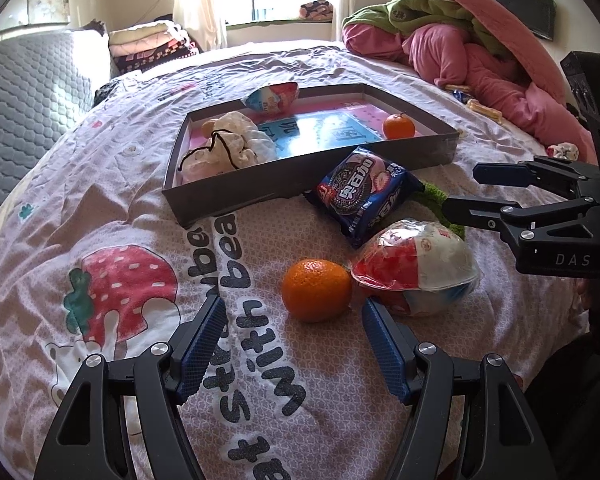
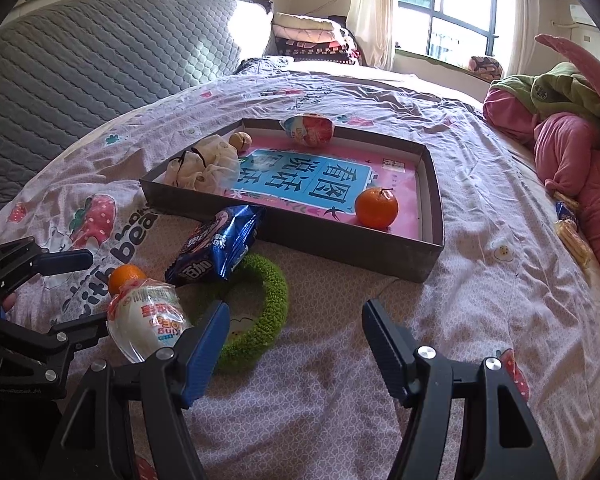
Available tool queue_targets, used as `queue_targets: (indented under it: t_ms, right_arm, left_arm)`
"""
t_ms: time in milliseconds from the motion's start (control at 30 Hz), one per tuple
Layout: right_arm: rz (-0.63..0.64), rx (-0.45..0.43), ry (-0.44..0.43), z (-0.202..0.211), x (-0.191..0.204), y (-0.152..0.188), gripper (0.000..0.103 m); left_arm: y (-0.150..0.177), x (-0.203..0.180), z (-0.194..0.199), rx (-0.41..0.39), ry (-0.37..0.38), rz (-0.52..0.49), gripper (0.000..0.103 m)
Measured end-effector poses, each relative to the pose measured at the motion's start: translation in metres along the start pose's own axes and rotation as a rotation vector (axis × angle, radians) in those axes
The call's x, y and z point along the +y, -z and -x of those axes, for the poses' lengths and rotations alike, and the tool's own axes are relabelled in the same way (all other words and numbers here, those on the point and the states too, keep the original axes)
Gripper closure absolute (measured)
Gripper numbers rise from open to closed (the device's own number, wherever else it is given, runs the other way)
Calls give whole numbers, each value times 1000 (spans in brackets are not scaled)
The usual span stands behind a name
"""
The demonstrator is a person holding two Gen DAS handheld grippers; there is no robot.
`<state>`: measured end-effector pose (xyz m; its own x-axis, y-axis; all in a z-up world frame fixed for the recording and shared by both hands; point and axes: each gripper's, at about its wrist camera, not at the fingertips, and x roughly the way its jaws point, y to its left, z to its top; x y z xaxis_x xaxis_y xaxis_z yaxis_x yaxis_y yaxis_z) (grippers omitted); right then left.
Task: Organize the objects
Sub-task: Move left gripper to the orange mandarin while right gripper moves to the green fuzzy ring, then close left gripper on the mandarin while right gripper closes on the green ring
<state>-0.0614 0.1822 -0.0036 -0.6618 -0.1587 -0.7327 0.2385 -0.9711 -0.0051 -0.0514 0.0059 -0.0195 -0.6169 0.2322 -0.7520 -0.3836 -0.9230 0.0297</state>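
Between my left gripper's (image 1: pixel 292 312) wide-spread, empty blue-padded fingers lies bare printed bedsheet (image 1: pixel 100 216), with the loose round orange tangerine (image 1: pixel 315 290) just ahead of the tips. My right gripper (image 2: pixel 294 318) stands open and empty too, its left finger over the fuzzy green knitted ring (image 2: pixel 260 312).

I judge the tangerine the next thing to go into the shallow grey cardboard box (image 1: pixel 236 196). To do it well I would centre the fruit between the pads before closing, and close gently so it neither rolls nor bruises. The clear-wrapped red-and-white plastic egg (image 1: pixel 416 268) touches the tangerine, so I would come in from the free side.

From the left wrist, the green ring is nearly hidden behind the blue foil biscuit packet (image 1: pixel 364 196), which leans on the box wall. From the right wrist, the ring shows almost whole, and the box floor with its pink-and-blue printed book and second tangerine (image 2: pixel 376 208) reads clearly.
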Motion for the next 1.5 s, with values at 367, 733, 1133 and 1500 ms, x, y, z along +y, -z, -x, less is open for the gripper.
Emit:
queue_targets:
  t_ms: [367, 733, 1133, 1500]
  right_arm:
    - [-16, 27, -11, -10, 3, -1, 35]
    - [-41, 85, -3, -28, 3, -1, 43]
    - [-54, 106, 30, -38, 1, -3, 81]
    - [-40, 82, 27, -35, -2, -5, 88]
  left_arm:
    - [-5, -4, -9, -3, -34, -4, 31]
    - [-9, -6, -17, 1, -56, 6, 31]
    - [-14, -10, -23, 11, -23, 20, 46]
    - [-18, -16, -26, 28, -4, 23, 63]
